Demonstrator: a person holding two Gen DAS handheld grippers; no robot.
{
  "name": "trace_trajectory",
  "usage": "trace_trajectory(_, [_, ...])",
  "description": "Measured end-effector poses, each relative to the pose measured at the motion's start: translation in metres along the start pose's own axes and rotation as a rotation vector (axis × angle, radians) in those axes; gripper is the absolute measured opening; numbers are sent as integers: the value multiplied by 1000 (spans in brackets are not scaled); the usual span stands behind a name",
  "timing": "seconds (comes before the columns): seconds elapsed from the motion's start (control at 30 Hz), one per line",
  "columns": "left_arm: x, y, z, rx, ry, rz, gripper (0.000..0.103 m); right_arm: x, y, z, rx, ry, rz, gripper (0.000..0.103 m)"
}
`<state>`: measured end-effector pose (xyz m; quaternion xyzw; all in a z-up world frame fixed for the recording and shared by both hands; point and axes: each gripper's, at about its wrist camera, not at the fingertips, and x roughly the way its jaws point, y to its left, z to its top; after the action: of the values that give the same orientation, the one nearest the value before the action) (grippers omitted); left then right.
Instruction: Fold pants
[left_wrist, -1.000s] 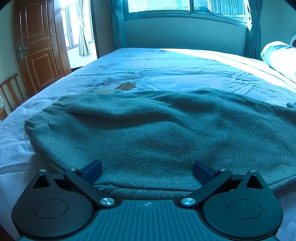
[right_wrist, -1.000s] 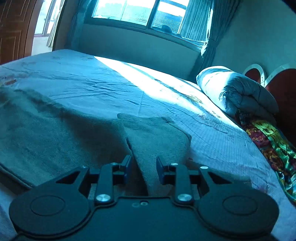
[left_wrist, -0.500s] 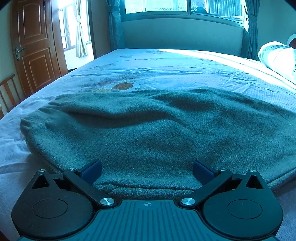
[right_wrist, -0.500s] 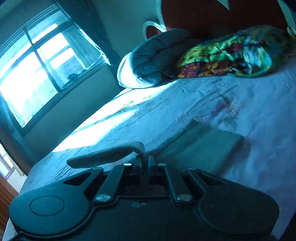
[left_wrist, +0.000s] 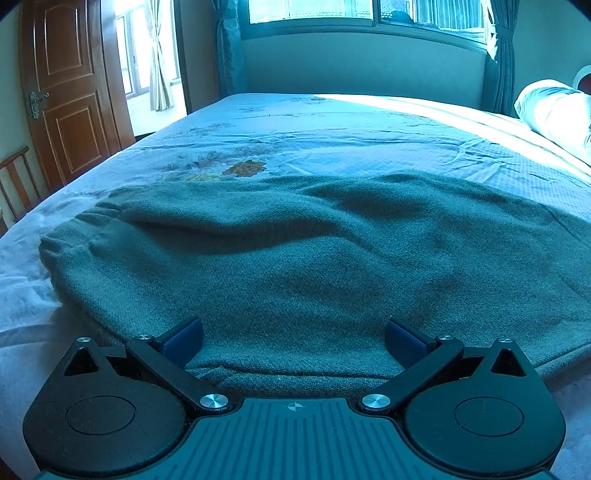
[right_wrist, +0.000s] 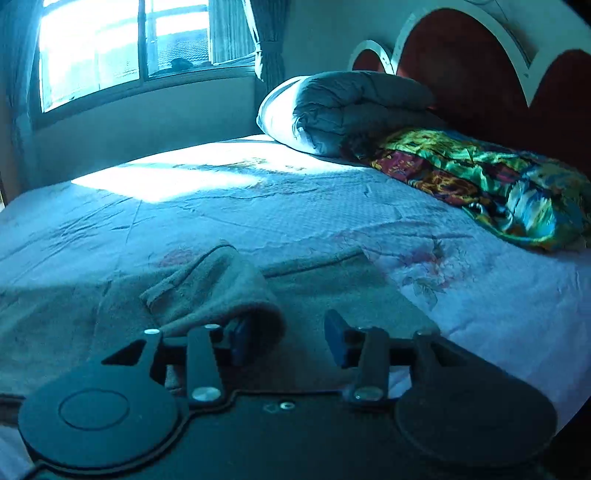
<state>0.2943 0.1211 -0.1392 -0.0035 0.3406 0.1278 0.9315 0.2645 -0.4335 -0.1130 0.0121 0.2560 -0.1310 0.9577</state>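
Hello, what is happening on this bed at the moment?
A person with two handheld grippers is folding grey-green knitted pants spread flat on the pale floral bedsheet. The left gripper sits open at the near edge by the waistband. The right gripper is open too, with a folded-over leg end draped on its left finger.

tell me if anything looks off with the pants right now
One thing: in the right wrist view, a leg end of the pants is bunched and draped over one finger of the open right gripper, not lying flat. Elsewhere they lie smooth on the bed.
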Motion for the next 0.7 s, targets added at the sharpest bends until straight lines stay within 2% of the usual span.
trace_trajectory(0.03, [0, 0, 0, 1, 1, 0, 103, -3, 10, 0, -80, -24, -12, 50])
trace_trajectory(0.17, [0, 0, 0, 2, 2, 1, 103, -9, 46, -4, -419, -131, -29, 49])
trace_trajectory(0.2, [0, -1, 0, 2, 2, 2, 103, -8, 56, -6, -514, -154, -28, 48])
trace_trajectory(0.27, [0, -1, 0, 3, 3, 3, 103, -6, 66, -9, -625, -176, -11, 43])
trace_trajectory(0.33, [0, -1, 1, 3, 3, 2, 103, -2, 68, -6, -652, -155, 14, 0])
trace_trajectory(0.4, [0, -1, 1, 4, 4, 0, 103, 0, 54, 7, -520, -136, 52, 0])
trace_trajectory(0.5, [1, 0, 1, 6, 7, -3, 103, -15, -13, 32, 33, -136, 154, 0])
trace_trajectory(0.57, [1, 0, 1, 8, 6, -4, 103, -16, -63, 28, 380, -113, 178, 0])
trace_trajectory(0.6, [1, 0, 1, 8, 6, -5, 103, -9, -88, 15, 537, -80, 183, 0])
trace_trajectory(0.63, [1, 0, 1, 8, 6, -5, 103, 2, -103, 4, 635, -24, 190, 0])
trace_trajectory(0.7, [2, 0, 1, 11, 8, -7, 103, 32, -119, -24, 750, 132, 187, 0])
